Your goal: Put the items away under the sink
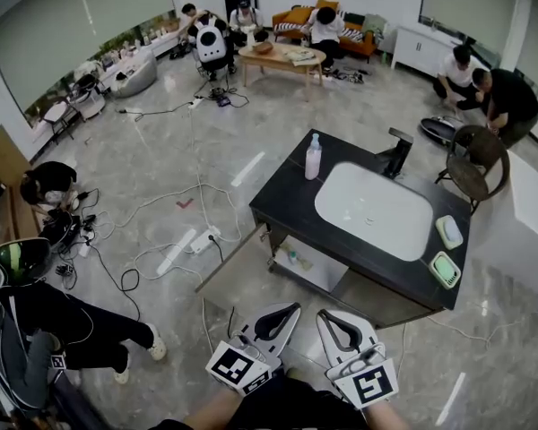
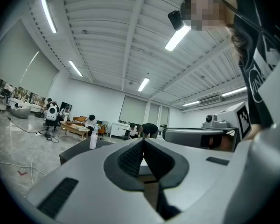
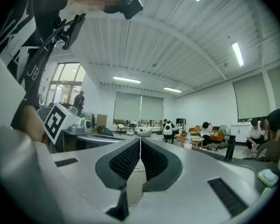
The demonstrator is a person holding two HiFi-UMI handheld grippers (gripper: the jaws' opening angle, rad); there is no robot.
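Two grippers, both closed and empty, side by side before the sink unit.
Jaws of left gripper and right gripper pressed together, nothing between them, aimed level toward the dark countertop. On that countertop: pink spray bottle upright left of the white basin, black faucet behind it, pale block and green dish near the right edge. Below, cabinet door swung open, small things on the shelf inside, too small to name.
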